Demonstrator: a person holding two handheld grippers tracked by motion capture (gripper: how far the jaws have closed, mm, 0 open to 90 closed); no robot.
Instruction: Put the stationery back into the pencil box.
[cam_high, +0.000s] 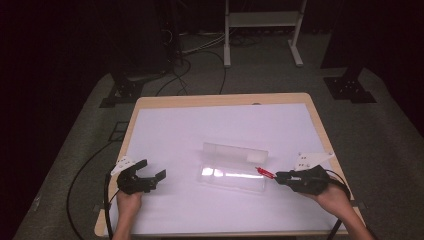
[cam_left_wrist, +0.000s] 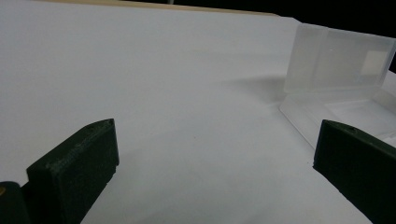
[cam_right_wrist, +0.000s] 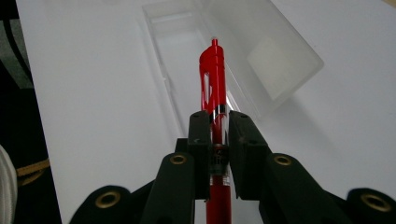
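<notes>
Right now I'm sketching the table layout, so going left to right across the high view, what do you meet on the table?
left gripper, jaws apart → clear plastic case, lid up → red pen → right gripper, shut on the pen.

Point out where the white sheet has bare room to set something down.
Bare: the far half behind the clear case, and the strip between the case and the left gripper. Crowded: the case's right end, where the right gripper holds the red pen.
</notes>
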